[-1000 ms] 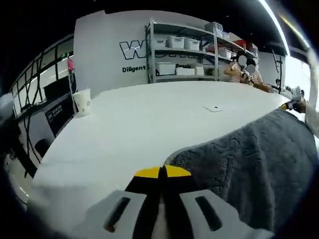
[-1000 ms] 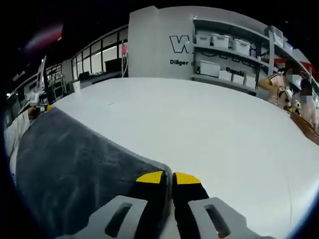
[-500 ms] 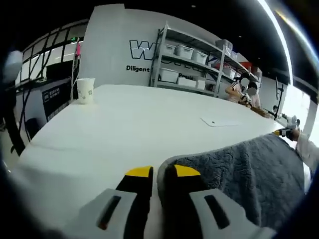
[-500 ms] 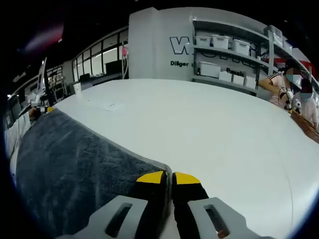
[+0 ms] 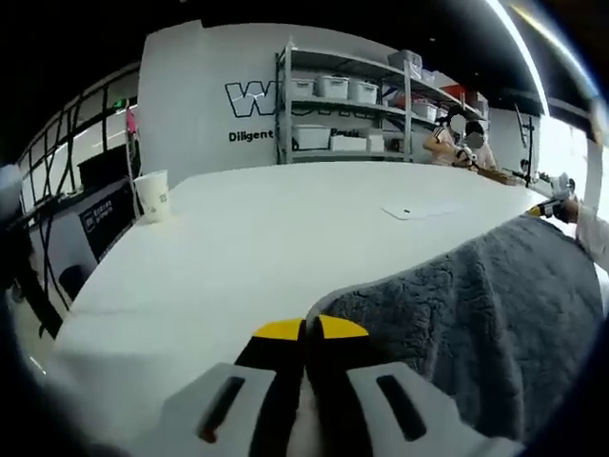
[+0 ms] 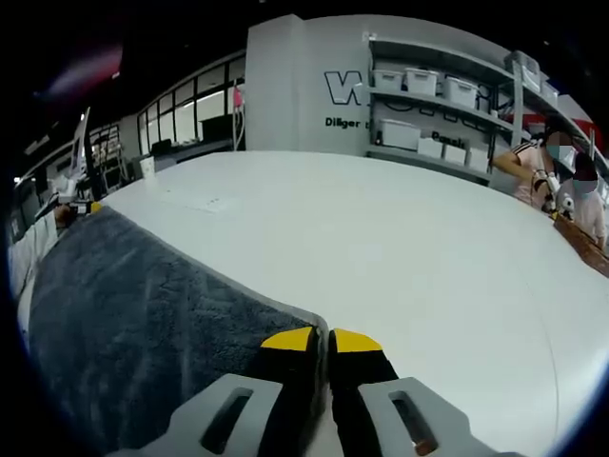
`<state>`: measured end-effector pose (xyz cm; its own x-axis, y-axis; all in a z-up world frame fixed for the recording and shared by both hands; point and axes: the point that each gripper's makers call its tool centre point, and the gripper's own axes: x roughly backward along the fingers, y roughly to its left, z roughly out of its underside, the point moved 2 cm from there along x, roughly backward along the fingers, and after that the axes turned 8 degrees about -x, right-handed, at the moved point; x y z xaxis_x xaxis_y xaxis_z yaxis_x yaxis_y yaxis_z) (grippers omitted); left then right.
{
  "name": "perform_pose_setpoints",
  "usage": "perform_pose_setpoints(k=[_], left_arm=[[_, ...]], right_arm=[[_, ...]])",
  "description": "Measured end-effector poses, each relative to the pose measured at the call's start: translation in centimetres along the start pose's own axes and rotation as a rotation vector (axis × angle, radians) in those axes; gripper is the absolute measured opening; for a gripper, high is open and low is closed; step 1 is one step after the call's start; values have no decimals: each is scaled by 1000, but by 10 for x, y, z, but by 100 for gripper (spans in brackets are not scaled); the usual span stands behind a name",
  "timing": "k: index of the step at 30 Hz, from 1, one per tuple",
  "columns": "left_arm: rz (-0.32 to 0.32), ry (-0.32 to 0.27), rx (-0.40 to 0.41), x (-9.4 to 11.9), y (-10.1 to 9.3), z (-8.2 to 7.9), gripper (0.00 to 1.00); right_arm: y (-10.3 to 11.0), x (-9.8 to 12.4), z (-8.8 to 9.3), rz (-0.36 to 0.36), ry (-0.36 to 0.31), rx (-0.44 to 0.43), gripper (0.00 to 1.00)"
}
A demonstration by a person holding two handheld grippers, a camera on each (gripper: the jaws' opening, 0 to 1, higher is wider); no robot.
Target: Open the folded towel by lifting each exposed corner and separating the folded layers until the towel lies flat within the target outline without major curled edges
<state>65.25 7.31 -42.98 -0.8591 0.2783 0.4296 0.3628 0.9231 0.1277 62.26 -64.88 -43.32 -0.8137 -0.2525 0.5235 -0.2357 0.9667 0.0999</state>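
In the left gripper view the left gripper (image 5: 306, 331) has its yellow-tipped jaws pressed together on a corner of the grey towel (image 5: 476, 324), whose edge comes up between the tips. In the right gripper view the right gripper (image 6: 322, 341) does the same: its jaws are pinched on the opposite corner, with the towel (image 6: 133, 314) running off to the side. Between the two pinched corners the cloth stretches as one broad plush sheet, and each view catches the other gripper's yellow tips small at the far end of that edge.

By the look of it the unfolding is well advanced. The towel reads as a single open spread with no stacked layers visible, and both corners are held out wide. What seems left is to lay it down flat, line it up with the target outline, and smooth any curl. The outline itself I cannot make out, and the near part of the towel falls below both views, so whether folds remain there cannot be told.

The white worktop (image 5: 247, 238) is wide and mostly bare. A paper cup (image 5: 154, 195) stands near its far corner, and a thin flat sheet (image 5: 419, 207) lies beyond the towel's edge. Behind, a white wall carries dark lettering, metal shelving (image 6: 447, 105) holds pale storage bins, and people are seated at the far side. Dark-framed windows (image 6: 186, 119) line the other wall under a dim ceiling.
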Motion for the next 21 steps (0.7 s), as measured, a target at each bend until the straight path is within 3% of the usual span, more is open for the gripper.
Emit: perform_pose_setpoints(k=[4, 7, 14, 18, 21], left_arm=[[-12, 6, -32, 0, 0, 0, 0], [-32, 23, -144, 0, 0, -2, 0], [-58, 37, -176, 0, -1, -3, 0], [-93, 62, -296, 0, 1, -4, 0], [-98, 62, -290, -1, 2, -4, 0]], right_arm=[[1, 0, 0, -1, -6, -5, 0], [2, 1, 0, -1, -7, -5, 0], [3, 2, 1, 4, -3, 11, 0], [0, 0, -1, 17, 1, 61, 0], [-1, 0, -1, 17, 1, 71, 0]])
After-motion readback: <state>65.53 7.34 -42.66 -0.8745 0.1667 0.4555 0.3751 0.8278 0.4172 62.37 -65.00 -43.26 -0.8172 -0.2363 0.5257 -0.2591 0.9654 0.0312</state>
